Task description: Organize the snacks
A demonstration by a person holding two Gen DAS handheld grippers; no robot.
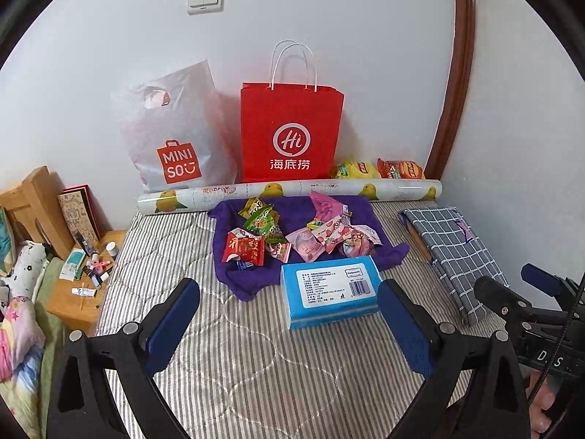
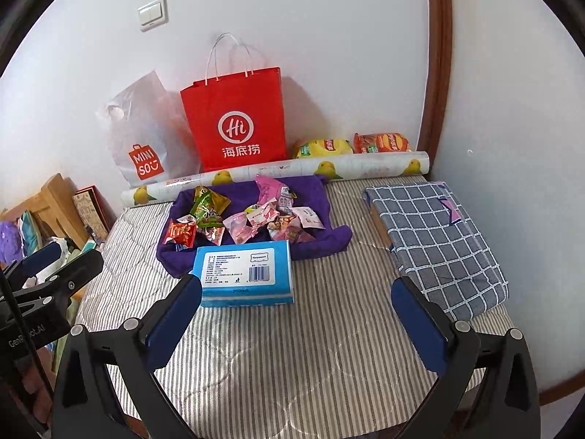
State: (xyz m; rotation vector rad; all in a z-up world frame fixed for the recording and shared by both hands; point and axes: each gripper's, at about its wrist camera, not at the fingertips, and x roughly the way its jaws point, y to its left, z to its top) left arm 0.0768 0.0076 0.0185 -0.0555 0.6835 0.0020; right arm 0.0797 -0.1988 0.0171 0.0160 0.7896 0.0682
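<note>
A heap of small snack packets lies on a purple cloth (image 1: 252,281) on the striped mattress: green ones (image 1: 261,221), a red one (image 1: 243,250) and pink ones (image 1: 329,236). The right wrist view shows the same heap (image 2: 252,219). A blue tissue pack (image 1: 329,291) (image 2: 245,274) lies at the cloth's near edge. My left gripper (image 1: 289,287) hangs open above the mattress, short of the pack, with nothing between its fingers. My right gripper (image 2: 296,283) is open too and holds nothing, beside the left one (image 2: 55,259).
A red paper bag (image 1: 289,131) and a grey Miniso bag (image 1: 175,139) lean on the wall. A printed roll (image 1: 292,190) lies before them, with yellow (image 1: 354,170) and orange (image 1: 400,169) chip bags behind it. A folded checked cloth (image 2: 435,234) lies right; a cluttered wooden bedside table (image 1: 84,303) stands left.
</note>
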